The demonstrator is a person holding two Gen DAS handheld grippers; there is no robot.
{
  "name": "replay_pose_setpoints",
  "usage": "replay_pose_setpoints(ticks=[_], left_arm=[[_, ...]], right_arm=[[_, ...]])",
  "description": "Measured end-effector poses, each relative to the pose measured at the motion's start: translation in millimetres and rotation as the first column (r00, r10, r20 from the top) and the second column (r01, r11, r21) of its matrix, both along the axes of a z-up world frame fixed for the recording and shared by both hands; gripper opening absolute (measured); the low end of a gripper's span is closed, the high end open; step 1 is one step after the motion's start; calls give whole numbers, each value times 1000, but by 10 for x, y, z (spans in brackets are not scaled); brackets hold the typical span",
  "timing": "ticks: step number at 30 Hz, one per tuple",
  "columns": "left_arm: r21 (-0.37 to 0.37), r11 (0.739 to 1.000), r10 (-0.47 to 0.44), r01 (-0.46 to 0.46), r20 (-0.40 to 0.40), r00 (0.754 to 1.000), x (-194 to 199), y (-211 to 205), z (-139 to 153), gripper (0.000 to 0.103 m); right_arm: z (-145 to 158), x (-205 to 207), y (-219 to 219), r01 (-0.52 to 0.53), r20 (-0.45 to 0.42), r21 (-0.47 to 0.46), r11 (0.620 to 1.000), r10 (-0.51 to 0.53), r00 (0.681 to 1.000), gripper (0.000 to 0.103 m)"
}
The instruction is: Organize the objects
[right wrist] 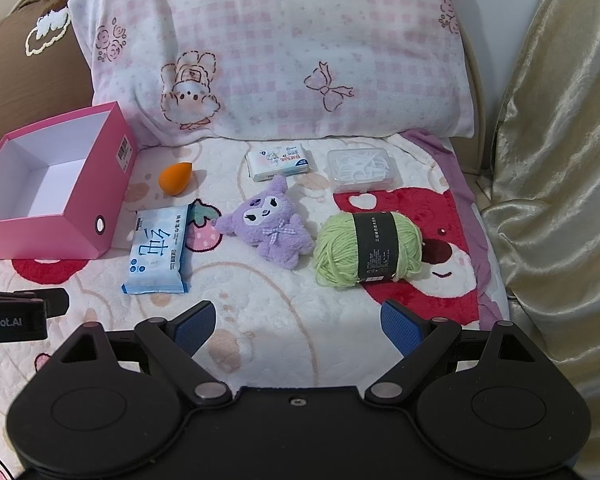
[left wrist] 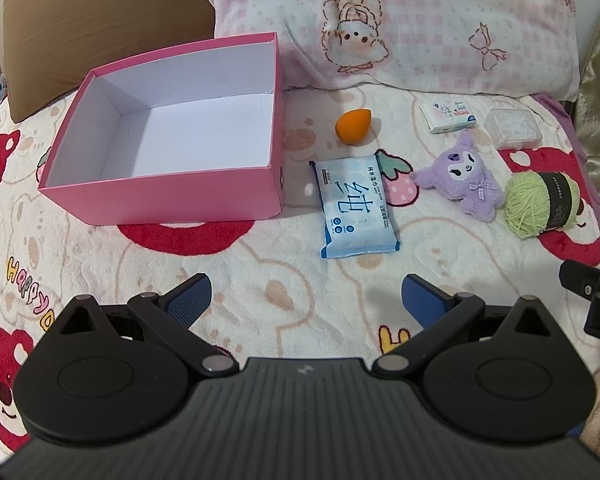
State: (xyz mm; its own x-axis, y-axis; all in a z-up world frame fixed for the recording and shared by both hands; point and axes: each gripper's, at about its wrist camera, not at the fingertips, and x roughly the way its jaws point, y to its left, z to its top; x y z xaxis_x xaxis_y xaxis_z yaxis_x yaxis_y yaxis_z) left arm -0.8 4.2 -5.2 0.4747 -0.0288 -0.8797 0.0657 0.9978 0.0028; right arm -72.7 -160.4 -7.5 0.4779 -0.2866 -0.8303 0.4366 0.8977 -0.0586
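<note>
both wrist views look steeply down along their claws toward the bed's [left wrist: 260, 264] pillow end, from close above; the left faces the pink box [left wrist: 160, 200], and both share the scattered items.

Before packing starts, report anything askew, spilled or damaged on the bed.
Nothing spilled or damaged. The wet-wipes pack lies slightly askew beside the pink box, which is empty; the purple plush lies tilted.

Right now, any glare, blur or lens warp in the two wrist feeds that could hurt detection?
Left wrist: sharp, even soft light, strong fisheye bend at the edges, dark corners; pink box throws only a faint shadow. Right wrist: equally sharp, same warp; gold curtain shows sheen, clear plastic case reads low-contrast, no blown-out glare.
</note>
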Motion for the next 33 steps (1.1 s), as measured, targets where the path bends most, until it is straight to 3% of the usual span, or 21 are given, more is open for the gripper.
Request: replay_pose_setpoints(ticks=[33], left_arm=[[-14, 1000, -17, 17, 1, 1000, -43, -34, 74, 103]], right_arm=[[11, 28, 39, -13, -5, -20, 1000, 13, 1000, 92]])
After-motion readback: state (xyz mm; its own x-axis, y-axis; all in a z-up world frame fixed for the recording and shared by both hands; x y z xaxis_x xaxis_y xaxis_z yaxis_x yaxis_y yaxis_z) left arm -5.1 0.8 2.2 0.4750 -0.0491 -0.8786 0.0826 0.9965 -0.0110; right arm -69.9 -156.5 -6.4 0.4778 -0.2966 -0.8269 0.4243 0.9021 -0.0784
